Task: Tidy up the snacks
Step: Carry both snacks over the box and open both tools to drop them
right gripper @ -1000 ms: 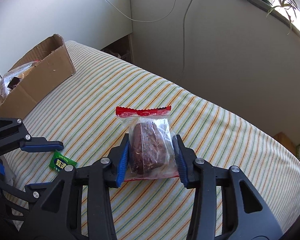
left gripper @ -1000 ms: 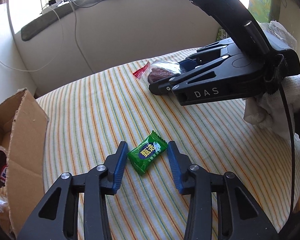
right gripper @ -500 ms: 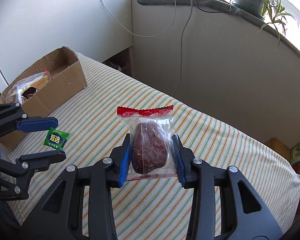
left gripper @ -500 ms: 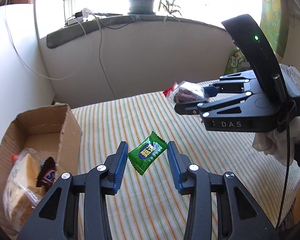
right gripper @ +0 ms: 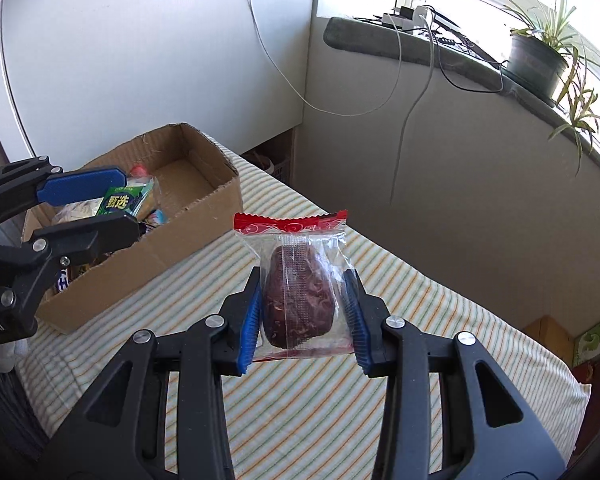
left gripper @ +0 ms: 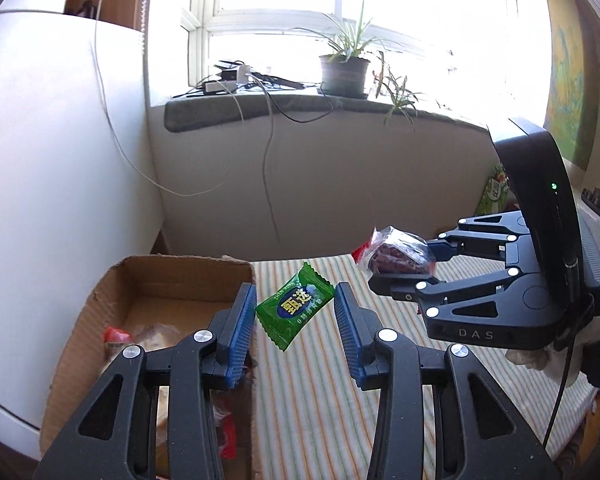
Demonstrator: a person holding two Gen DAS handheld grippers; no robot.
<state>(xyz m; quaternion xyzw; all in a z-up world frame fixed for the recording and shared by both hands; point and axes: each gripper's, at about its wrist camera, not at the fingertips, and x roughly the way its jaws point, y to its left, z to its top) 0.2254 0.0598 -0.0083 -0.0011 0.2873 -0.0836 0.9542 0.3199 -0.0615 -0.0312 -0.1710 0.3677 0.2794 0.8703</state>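
Note:
My left gripper is shut on a small green candy packet, held in the air at the near right edge of the cardboard box. In the right wrist view the same green packet hangs over the box, pinched by the left gripper. My right gripper is shut on a clear packet with a red top and a dark brown snack inside, lifted above the striped cloth. From the left wrist camera the brown snack packet shows in the right gripper.
The box holds several wrapped snacks. A white wall panel stands behind the box. A windowsill with a potted plant and cables runs along the back. A gloved hand holds the right gripper.
Both grippers rose off the striped cloth with their packets and moved left toward the box. The green packet went from lying on the cloth to hanging at the box's edge.

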